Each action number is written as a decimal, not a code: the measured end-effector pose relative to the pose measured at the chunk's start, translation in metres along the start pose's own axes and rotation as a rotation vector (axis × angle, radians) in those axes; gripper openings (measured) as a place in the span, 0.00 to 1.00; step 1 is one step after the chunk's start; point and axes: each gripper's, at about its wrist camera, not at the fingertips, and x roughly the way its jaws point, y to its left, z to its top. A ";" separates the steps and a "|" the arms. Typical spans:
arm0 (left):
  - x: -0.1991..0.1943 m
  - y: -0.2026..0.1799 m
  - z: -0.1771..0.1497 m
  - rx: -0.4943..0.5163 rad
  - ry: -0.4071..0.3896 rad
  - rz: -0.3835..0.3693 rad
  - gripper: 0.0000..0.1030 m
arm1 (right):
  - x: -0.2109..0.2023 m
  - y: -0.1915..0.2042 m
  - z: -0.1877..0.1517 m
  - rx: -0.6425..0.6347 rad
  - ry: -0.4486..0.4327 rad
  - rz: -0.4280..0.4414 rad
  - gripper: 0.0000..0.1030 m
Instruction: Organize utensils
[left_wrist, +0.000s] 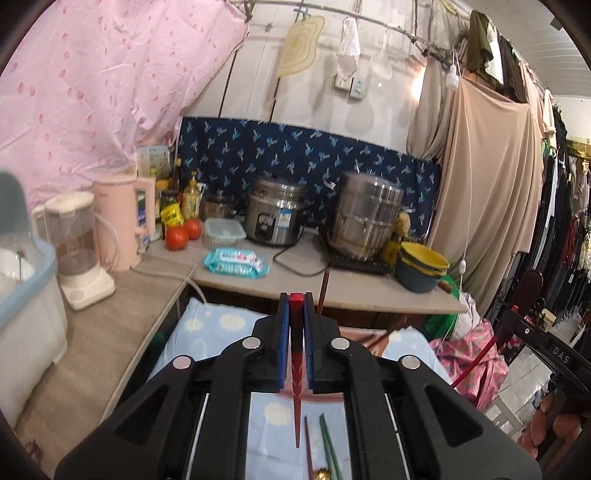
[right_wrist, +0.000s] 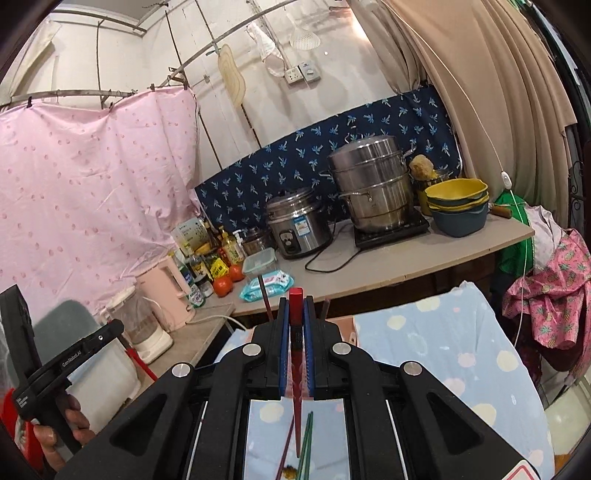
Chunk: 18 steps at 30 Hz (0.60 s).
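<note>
A slim red plastic chopstick (left_wrist: 296, 354) is clamped upright between the blue pads of the left gripper (left_wrist: 296, 306). Another red chopstick (right_wrist: 296, 354) is pinched likewise by the right gripper (right_wrist: 296, 306), above green chopsticks (right_wrist: 306, 446) lying on the pale blue spotted cloth (right_wrist: 443, 354).

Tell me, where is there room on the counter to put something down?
Bare counter lies in front of the rice cooker and steamer pot, right of the wipes pack. The corner by the bottles, tomatoes and kettle is crowded.

Two tomatoes (left_wrist: 183, 233), two steel pots (left_wrist: 364, 218).
</note>
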 end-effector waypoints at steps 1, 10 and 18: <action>0.001 -0.003 0.010 0.004 -0.022 -0.003 0.07 | 0.003 0.000 0.008 0.003 -0.014 0.001 0.07; 0.019 -0.031 0.071 0.037 -0.207 -0.009 0.07 | 0.039 0.015 0.070 -0.012 -0.139 -0.012 0.07; 0.068 -0.034 0.074 0.026 -0.189 -0.004 0.07 | 0.091 0.008 0.079 0.011 -0.139 -0.039 0.07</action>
